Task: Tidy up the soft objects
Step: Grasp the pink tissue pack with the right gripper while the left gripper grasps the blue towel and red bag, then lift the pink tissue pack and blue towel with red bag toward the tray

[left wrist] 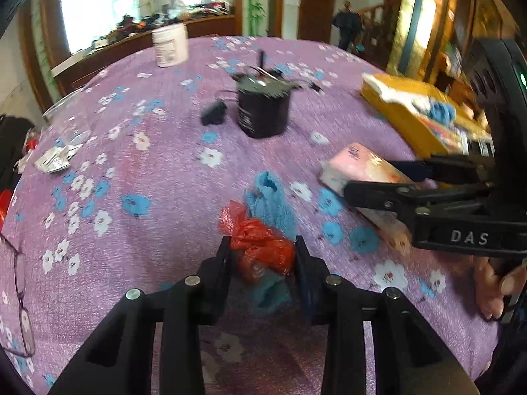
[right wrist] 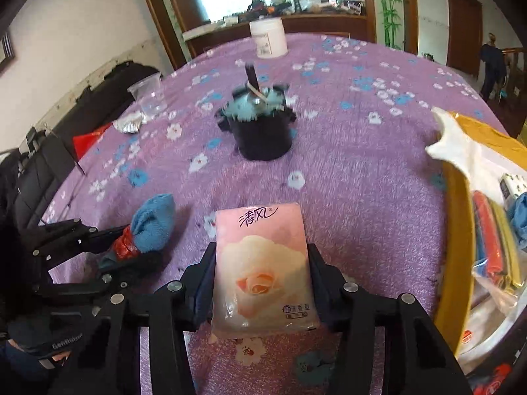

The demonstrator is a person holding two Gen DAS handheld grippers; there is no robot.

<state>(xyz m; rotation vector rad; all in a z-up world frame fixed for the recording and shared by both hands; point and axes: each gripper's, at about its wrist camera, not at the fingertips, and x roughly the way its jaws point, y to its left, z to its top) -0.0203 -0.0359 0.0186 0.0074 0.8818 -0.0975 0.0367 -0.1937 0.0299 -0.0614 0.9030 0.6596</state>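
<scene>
Our left gripper [left wrist: 263,256], at the bottom centre of the left wrist view, is clamped on a crumpled red plastic bag [left wrist: 260,243] that lies against a blue fuzzy cloth [left wrist: 268,197] on the bench [left wrist: 164,164], its jaws pressing the bag from both sides. At the lower middle of the right wrist view, our right gripper [right wrist: 262,263] grasps a pink tissue pack [right wrist: 262,266] printed with a rose, one finger on each long edge, and the pack rests flat on the purple flowered cover. We see the yellow tray [right wrist: 456,230] at the right edge of that view, holding a white cloth [right wrist: 457,146], coloured bars in clear wrap and another blue cloth. Near the centre of the bench stands a dark pot [right wrist: 263,135] with blurred things on top, and a white jar [right wrist: 268,38] sits at the far edge. At the upper left lie a clear plastic cup [right wrist: 148,93] and a crumpled foil piece [right wrist: 128,123]. Eyeglasses [left wrist: 19,302] show at the left wrist view's lower left edge.
</scene>
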